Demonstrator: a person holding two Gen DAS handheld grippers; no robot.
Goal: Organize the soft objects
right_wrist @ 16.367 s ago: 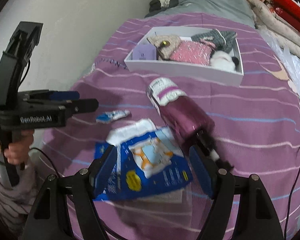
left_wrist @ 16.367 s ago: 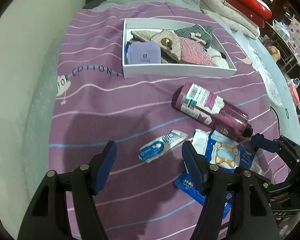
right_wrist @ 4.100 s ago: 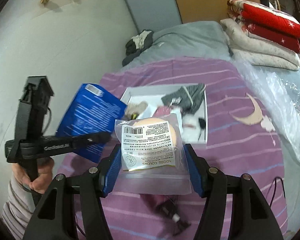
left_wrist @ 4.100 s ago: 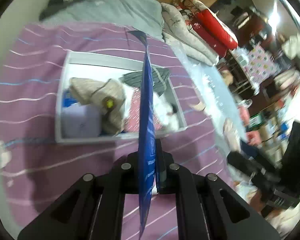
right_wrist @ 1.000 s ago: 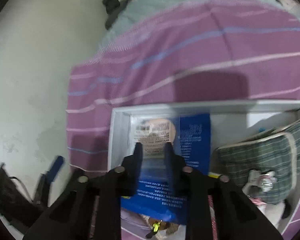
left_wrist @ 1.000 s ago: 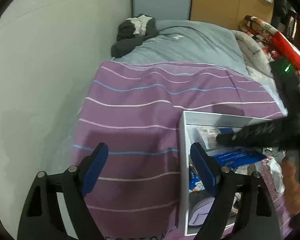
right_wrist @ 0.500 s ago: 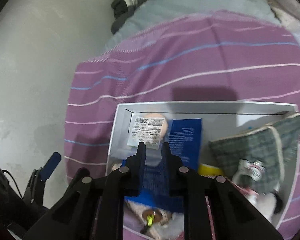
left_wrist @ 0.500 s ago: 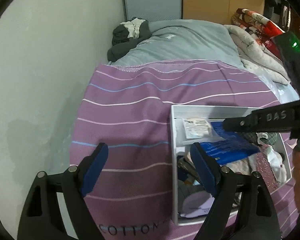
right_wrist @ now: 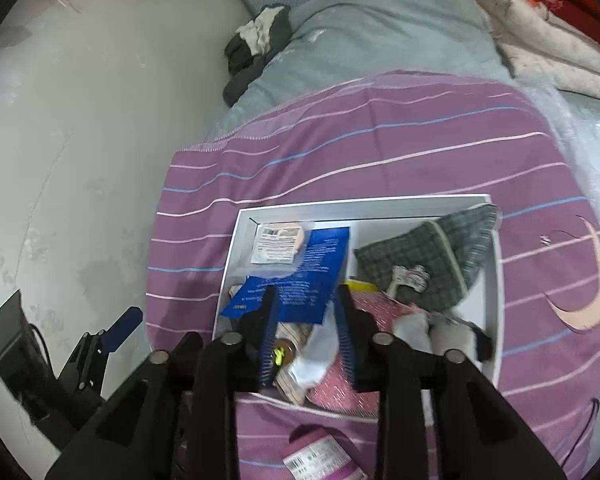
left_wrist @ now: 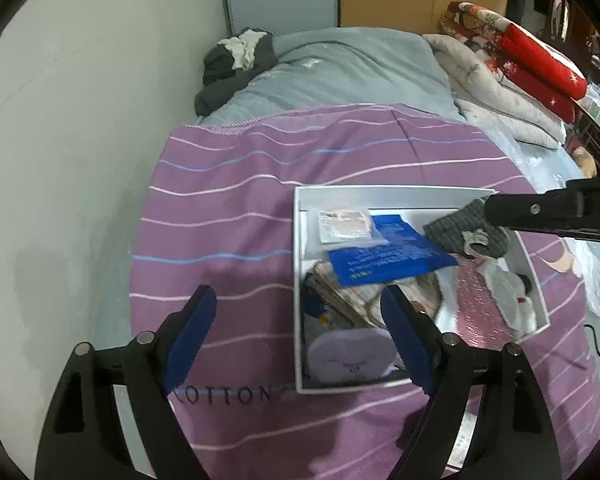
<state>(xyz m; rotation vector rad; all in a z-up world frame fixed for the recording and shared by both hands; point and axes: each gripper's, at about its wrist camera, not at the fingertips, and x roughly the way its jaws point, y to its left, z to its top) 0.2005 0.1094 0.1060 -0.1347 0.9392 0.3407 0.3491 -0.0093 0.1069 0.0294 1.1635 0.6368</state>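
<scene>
Blue packet (right_wrist: 300, 276) lies in white box (left_wrist: 298, 280), long axis toward the far wall, clear pouch (right_wrist: 278, 245) overlapping; right gripper (right_wrist: 306, 330) jaws opening, empty; left gripper (left_wrist: 300, 336) wide, empty; only the right view shows a maroon bottle (right_wrist: 320, 458).

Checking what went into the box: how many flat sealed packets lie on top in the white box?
2: a clear packet with a white label in the far-left corner and a blue packet overlapping it toward the middle; others may be buried underneath.

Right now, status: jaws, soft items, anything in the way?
Left gripper open, empty. Right gripper jaws opening, nothing between them. Clear pouch and blue packet lie in the white box. Purple bottle on the bedspread.
</scene>
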